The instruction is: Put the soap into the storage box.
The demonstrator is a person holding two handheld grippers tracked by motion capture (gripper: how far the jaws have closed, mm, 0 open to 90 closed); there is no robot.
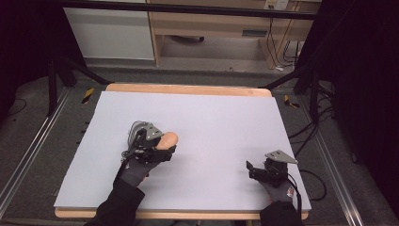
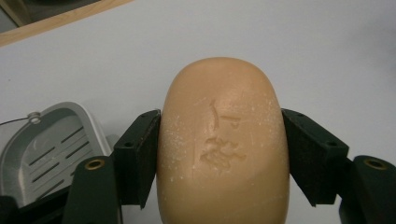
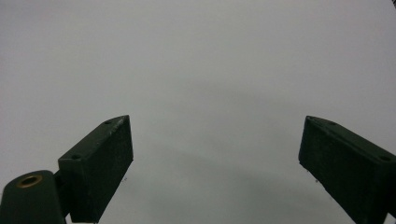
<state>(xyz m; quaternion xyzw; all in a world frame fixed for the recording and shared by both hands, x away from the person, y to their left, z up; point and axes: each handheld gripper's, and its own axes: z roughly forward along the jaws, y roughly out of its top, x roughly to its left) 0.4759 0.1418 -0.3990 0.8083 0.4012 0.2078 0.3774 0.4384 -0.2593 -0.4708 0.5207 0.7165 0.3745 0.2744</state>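
Soap (image 2: pixel 223 144) sat clamped between the black jaws of our left gripper (image 1: pixel 157 147), pressed on both its long sides, tan and rounded with a stamped mark on top. We held it low over the white table (image 1: pixel 211 122), left of centre. Just beside it lay a grey slotted soap dish (image 2: pixel 46 149). Our right gripper (image 1: pixel 256 169) rested near the front right corner, its jaws spread wide apart with bare tabletop between them.
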